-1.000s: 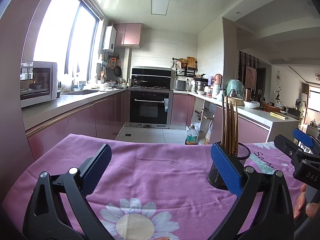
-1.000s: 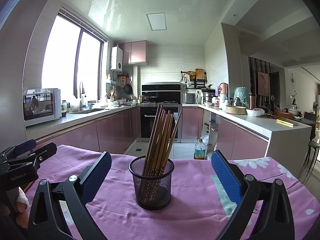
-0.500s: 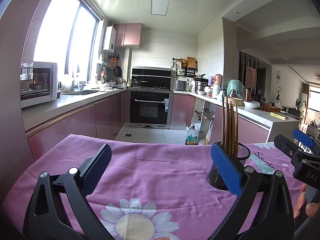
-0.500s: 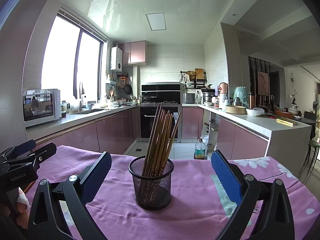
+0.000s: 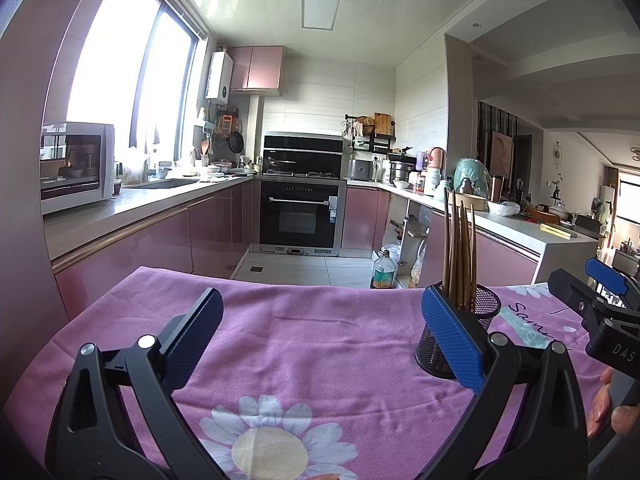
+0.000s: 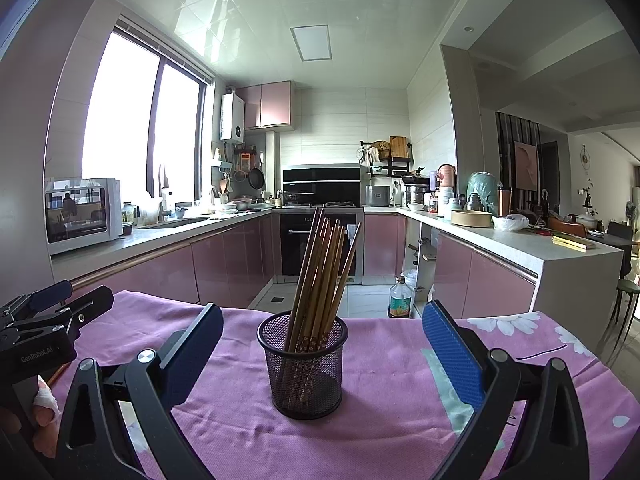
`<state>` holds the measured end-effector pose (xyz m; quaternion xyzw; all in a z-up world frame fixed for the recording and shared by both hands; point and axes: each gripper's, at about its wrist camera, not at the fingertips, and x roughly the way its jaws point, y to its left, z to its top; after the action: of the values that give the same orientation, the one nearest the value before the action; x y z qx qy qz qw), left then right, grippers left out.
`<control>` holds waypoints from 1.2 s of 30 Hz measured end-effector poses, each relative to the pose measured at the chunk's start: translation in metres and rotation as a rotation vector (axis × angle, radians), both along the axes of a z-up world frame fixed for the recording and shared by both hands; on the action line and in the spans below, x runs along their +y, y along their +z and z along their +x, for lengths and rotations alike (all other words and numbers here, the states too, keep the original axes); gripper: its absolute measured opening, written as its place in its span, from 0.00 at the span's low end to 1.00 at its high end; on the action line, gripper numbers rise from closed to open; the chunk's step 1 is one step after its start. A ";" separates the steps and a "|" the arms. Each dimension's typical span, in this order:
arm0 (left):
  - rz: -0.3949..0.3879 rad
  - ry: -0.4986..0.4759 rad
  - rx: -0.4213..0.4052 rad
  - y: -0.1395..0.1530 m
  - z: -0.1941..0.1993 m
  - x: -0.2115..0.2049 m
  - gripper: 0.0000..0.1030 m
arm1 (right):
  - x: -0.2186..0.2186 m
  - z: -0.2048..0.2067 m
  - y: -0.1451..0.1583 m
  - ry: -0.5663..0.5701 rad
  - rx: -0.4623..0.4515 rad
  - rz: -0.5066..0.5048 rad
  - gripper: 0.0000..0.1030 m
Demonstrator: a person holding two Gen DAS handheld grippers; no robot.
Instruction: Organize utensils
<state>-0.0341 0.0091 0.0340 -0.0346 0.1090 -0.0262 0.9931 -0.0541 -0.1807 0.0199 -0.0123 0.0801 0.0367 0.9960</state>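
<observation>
- Counter [image 6: 400, 400] under the purple floral cloth: nothing has shifted over the last second.
- Mesh holder [image 6: 302, 364] stands upright, chopsticks [image 6: 320, 276] already inside; sorting looks finished.
- Left gripper [image 5: 320, 344] and right gripper [image 6: 320, 354] both stay spread, empty.

A woven pink cloth [image 6: 384, 364] with a printed daisy pattern covered the surface, slightly wrinkled and matt. At the centre of the right wrist view stood a black wire-mesh cup [image 6: 303, 364] holding smooth brown wooden chopsticks [image 6: 324, 268]. Each tool's fingers [image 6: 452, 348] wore blue, finely textured pads on matt black plastic arms. Behind, the pink cabinet doors [image 5: 216, 236] looked glossy.
</observation>
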 end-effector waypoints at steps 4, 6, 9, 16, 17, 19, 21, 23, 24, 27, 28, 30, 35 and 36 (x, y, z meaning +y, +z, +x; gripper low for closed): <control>-0.001 0.000 0.000 0.000 0.000 0.000 0.95 | 0.001 -0.001 0.000 0.000 0.000 0.001 0.94; 0.001 -0.001 0.000 0.000 0.000 0.000 0.95 | 0.000 0.000 0.000 0.001 0.002 0.001 0.94; 0.000 0.001 0.001 0.000 0.000 0.000 0.95 | 0.001 -0.001 0.000 0.001 0.002 0.002 0.94; 0.002 0.000 0.001 0.000 0.000 0.000 0.95 | 0.002 -0.002 0.000 -0.001 0.001 0.003 0.94; 0.002 -0.001 0.002 -0.001 0.000 0.000 0.95 | 0.002 -0.001 -0.001 -0.001 0.001 0.003 0.94; 0.001 0.000 0.002 -0.001 0.000 0.000 0.95 | 0.003 -0.002 -0.001 0.000 0.002 0.003 0.94; 0.000 -0.002 0.003 0.000 0.000 0.000 0.95 | 0.004 -0.003 -0.001 -0.001 0.001 0.003 0.94; 0.000 -0.002 0.004 -0.001 0.000 0.000 0.95 | 0.003 -0.002 0.000 0.000 0.002 0.004 0.94; 0.000 -0.002 0.004 -0.001 0.000 0.000 0.95 | 0.003 -0.003 -0.001 -0.001 0.002 0.004 0.94; -0.002 -0.003 0.005 -0.002 -0.001 0.001 0.95 | 0.004 -0.002 -0.001 -0.001 0.002 0.005 0.94; -0.002 -0.004 0.006 -0.002 0.000 0.001 0.95 | 0.003 -0.002 -0.001 -0.003 0.000 0.004 0.94; 0.001 -0.001 0.006 -0.002 0.000 0.001 0.95 | 0.004 -0.002 0.000 -0.001 0.002 0.004 0.94; -0.001 -0.003 0.007 -0.002 -0.001 0.001 0.95 | 0.004 -0.001 -0.001 -0.002 0.004 0.007 0.94; 0.000 -0.003 0.007 -0.002 0.000 0.001 0.95 | 0.003 -0.001 -0.001 -0.003 0.003 0.006 0.94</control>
<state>-0.0345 0.0097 0.0321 -0.0344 0.1126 -0.0276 0.9927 -0.0548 -0.1774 0.0186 -0.0089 0.0814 0.0355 0.9960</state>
